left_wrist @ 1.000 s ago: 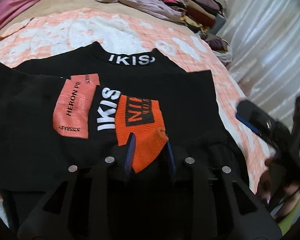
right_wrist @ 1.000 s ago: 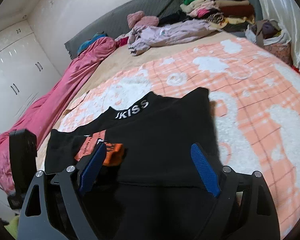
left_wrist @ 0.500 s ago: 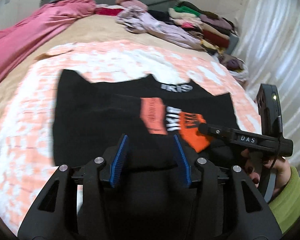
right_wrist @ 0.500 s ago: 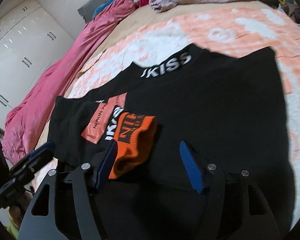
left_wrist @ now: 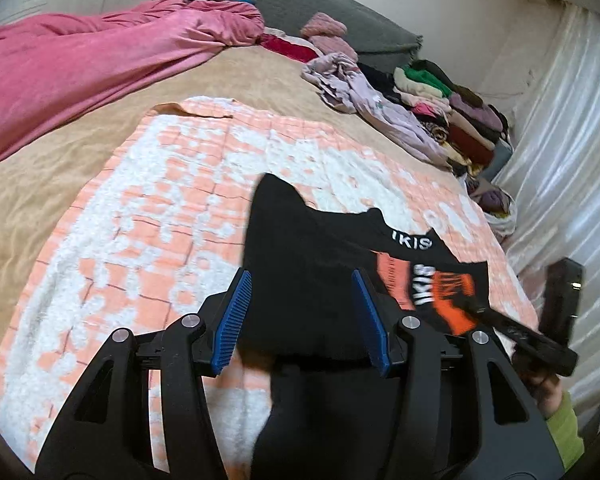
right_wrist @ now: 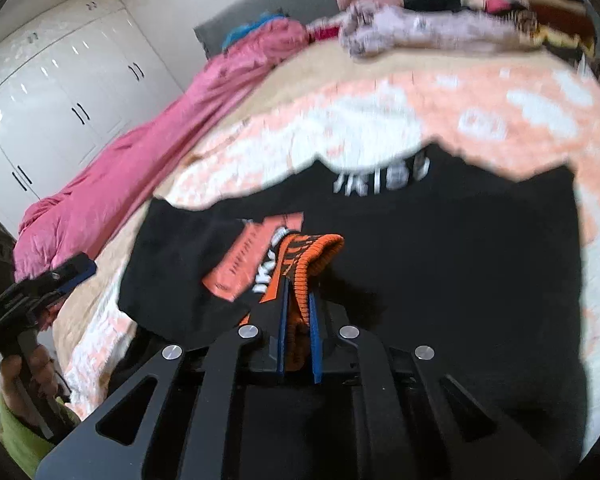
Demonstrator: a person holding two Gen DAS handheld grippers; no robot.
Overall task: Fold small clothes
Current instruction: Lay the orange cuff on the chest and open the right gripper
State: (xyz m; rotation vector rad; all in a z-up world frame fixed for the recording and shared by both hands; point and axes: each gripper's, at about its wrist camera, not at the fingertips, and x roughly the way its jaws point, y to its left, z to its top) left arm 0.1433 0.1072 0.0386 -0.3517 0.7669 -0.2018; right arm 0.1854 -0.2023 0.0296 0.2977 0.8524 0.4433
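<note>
A black top [right_wrist: 439, 264] with white lettering at its collar lies spread on an orange-and-white checked blanket [left_wrist: 172, 216] covering the near part of a bed [left_wrist: 112, 148]. The right hand-held gripper [right_wrist: 298, 308] is clamped tight on the orange ribbed cuff [right_wrist: 315, 256] of the top's sleeve, the blue pads [right_wrist: 313, 332] pinching the knit between them, with the cuff raised just above the dark cloth beneath. Beside the cuff, an orange patch [right_wrist: 256, 256] and white lettering show on the folded-over sleeve. The left hand-held gripper [left_wrist: 301, 312] hangs over the opposite side of the top with its jaws parting; black cloth shows in the gap, but the blue pads [left_wrist: 236, 316] stand clear of it and grip nothing. In the left wrist view the right tool reaches in from the right edge, held by a hand [left_wrist: 547, 392] in a lime-green sleeve [left_wrist: 567, 432]. A crumpled pink cover [left_wrist: 100, 56] runs along the far side of the bed, and a lilac garment [left_wrist: 371, 100] lies near a stack of folded clothes [left_wrist: 451, 108] by the grey headboard [left_wrist: 307, 4]. White wardrobe doors [right_wrist: 52, 100] fill the corner in the right wrist view, which is blurred.
</note>
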